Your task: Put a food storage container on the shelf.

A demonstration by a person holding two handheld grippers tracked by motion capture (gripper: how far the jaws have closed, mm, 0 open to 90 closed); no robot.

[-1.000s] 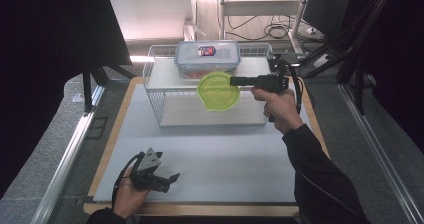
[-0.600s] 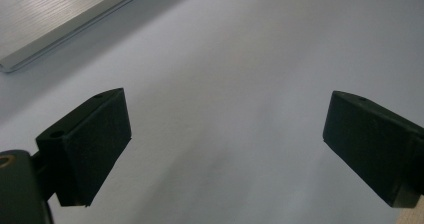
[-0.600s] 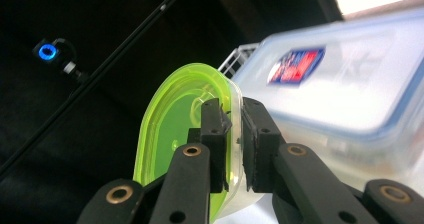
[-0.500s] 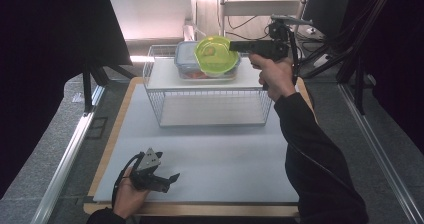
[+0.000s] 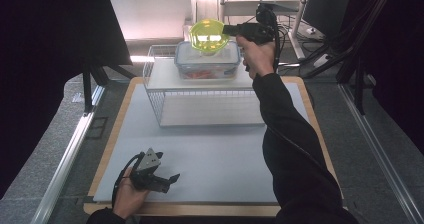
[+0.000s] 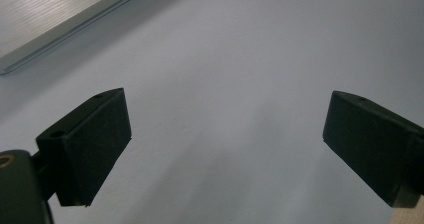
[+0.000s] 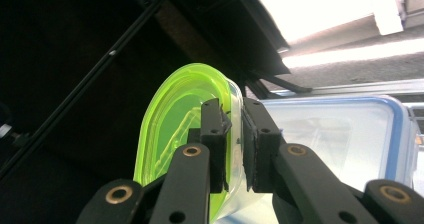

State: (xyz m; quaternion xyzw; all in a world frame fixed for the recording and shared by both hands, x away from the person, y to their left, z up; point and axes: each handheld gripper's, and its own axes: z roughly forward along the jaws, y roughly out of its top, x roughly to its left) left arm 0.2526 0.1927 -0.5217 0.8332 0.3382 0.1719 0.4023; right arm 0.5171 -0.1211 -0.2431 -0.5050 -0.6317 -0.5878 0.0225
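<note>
Right gripper (image 5: 226, 30) clamped on the rim of a lime-green translucent bowl (image 5: 208, 35); in the right gripper view the two black pads (image 7: 216, 134) pinch the thin plastic wall (image 7: 170, 129) from inside and outside, narrow gap. Bowl held on edge, mouth turned toward the camera in the high view, raised above the far end of the rack and over a lidded container.

Bowl: glossy, see-through yellow-green plastic, round with a rolled lip, light glowing through it. Interior shows faint moulded ridges in the right gripper view.

Container (image 5: 207, 60): clear rectangular plastic box with rounded corners and a blue-trimmed lid, something reddish inside, not identifiable. It sits on the top shelf of a white wire rack (image 5: 200, 104); shelf panel is flat and white, sides are a fine wire grid.

Left gripper (image 5: 172, 178) rests low at the near left of the table, held in the person's hand. Jaws spread wide with nothing between them; matte black blocky pads (image 6: 95, 144) over bare surface.

Table surface (image 5: 215, 159): smooth pale grey mat, matte, on a wooden board with a light wood edge. Dark sleeve (image 5: 290, 149) of the right arm crosses the right side of the mat.
</note>
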